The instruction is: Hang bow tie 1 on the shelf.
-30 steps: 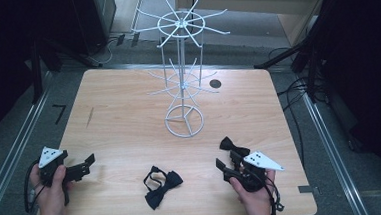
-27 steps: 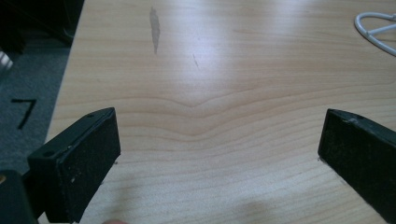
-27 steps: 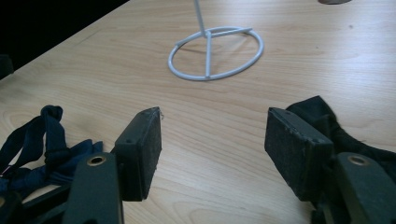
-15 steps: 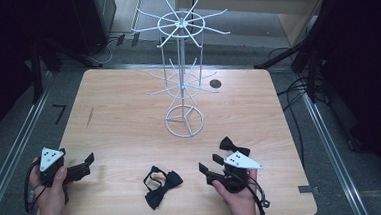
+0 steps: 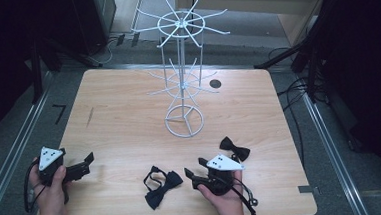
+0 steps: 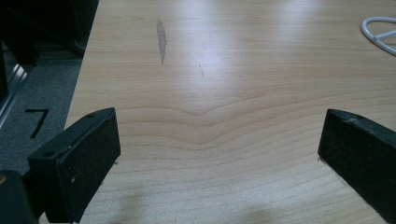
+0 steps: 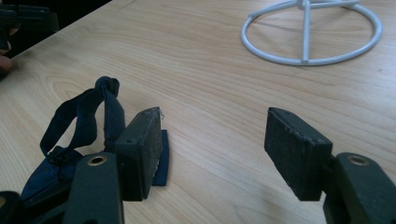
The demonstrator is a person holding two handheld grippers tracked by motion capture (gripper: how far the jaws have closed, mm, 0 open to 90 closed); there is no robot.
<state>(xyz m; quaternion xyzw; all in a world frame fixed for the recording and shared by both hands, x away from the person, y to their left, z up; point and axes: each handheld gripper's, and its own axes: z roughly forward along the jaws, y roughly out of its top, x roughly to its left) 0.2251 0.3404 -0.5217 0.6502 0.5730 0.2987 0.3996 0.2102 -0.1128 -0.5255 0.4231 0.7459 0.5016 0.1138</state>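
A dark bow tie with a looped strap (image 5: 160, 186) lies near the table's front edge, and its strap (image 7: 84, 122) rises just left of my right gripper's left jaw. My right gripper (image 5: 194, 169) (image 7: 217, 147) is open, pointing left at that tie, with bare wood between its jaws. A second black bow tie (image 5: 234, 148) lies flat just behind the right gripper. At the front left corner my left gripper (image 5: 85, 164) (image 6: 219, 149) rests open over bare table. A white wire display rack (image 5: 181, 63) stands upright at mid-table.
The rack's ring base (image 5: 184, 120) (image 7: 309, 33) sits beyond the right gripper, and its rim (image 6: 379, 29) shows at the far right of the left gripper view. A dark round hole (image 5: 215, 83) sits behind the rack. Metal rails run along both table sides.
My right gripper has slid left along the front edge, away from the black bow tie and up to the strapped one. Its jaws stay equally wide. The left gripper has not moved.
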